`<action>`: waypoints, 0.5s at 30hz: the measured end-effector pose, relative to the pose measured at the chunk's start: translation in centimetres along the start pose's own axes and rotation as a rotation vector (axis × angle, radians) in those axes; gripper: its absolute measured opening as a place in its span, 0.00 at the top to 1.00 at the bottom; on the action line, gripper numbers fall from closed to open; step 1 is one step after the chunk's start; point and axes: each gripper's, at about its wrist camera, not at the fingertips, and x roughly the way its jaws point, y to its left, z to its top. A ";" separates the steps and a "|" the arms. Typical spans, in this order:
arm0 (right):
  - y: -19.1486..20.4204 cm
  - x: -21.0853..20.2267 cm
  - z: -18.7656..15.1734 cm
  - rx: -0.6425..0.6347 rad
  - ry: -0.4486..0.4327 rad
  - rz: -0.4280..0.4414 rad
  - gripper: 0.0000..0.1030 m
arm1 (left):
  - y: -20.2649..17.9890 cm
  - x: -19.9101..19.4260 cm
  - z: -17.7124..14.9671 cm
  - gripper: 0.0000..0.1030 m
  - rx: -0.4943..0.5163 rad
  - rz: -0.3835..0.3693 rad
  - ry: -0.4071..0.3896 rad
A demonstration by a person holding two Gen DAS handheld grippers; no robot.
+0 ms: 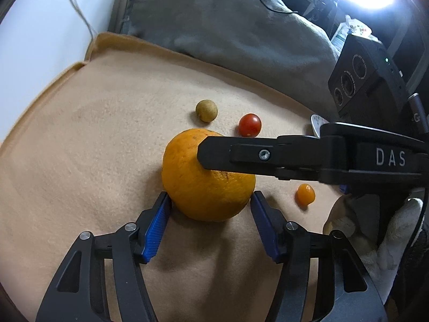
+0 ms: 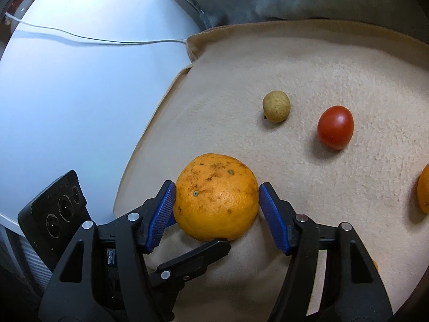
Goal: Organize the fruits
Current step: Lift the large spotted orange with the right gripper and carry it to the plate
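A large orange (image 1: 203,177) (image 2: 217,196) rests on a beige blanket (image 1: 93,147). My left gripper (image 1: 209,197) straddles its near side, blue pads touching it left and right. My right gripper (image 2: 216,187) holds the same orange from another side, pads against its flanks. One of the right gripper's black fingers (image 1: 241,155) lies across the orange's top. One of the left gripper's fingers (image 2: 198,255) shows under the orange. Beyond lie a small tan round fruit (image 1: 206,110) (image 2: 276,106), a cherry tomato (image 1: 250,125) (image 2: 335,127) and a small orange fruit (image 1: 305,194) (image 2: 424,191).
A grey cushion (image 1: 214,21) borders the blanket's far edge. Left of the blanket is a white tabletop (image 2: 80,94) with a thin white cable (image 2: 93,39). A gloved hand (image 1: 388,228) holds the right gripper. A white dish rim (image 1: 316,126) peeks out behind it.
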 end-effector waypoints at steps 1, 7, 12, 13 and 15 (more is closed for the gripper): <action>0.1 -0.4 -0.1 -0.006 -0.010 -0.003 0.35 | -0.3 -0.1 0.1 0.41 0.010 0.004 -0.004; 0.5 -3.1 -0.6 -0.034 -0.074 -0.024 0.35 | -2.5 -0.8 0.4 0.41 0.063 0.003 -0.029; 0.0 -6.5 -1.4 -0.045 -0.135 -0.051 0.35 | -4.9 -0.8 1.1 0.41 0.106 -0.017 -0.041; -0.1 -7.2 -1.5 -0.046 -0.148 -0.058 0.35 | -5.6 -0.8 1.3 0.41 0.118 -0.024 -0.044; -0.4 -9.0 -1.9 -0.051 -0.178 -0.078 0.35 | -7.1 -0.7 1.5 0.41 0.140 -0.037 -0.049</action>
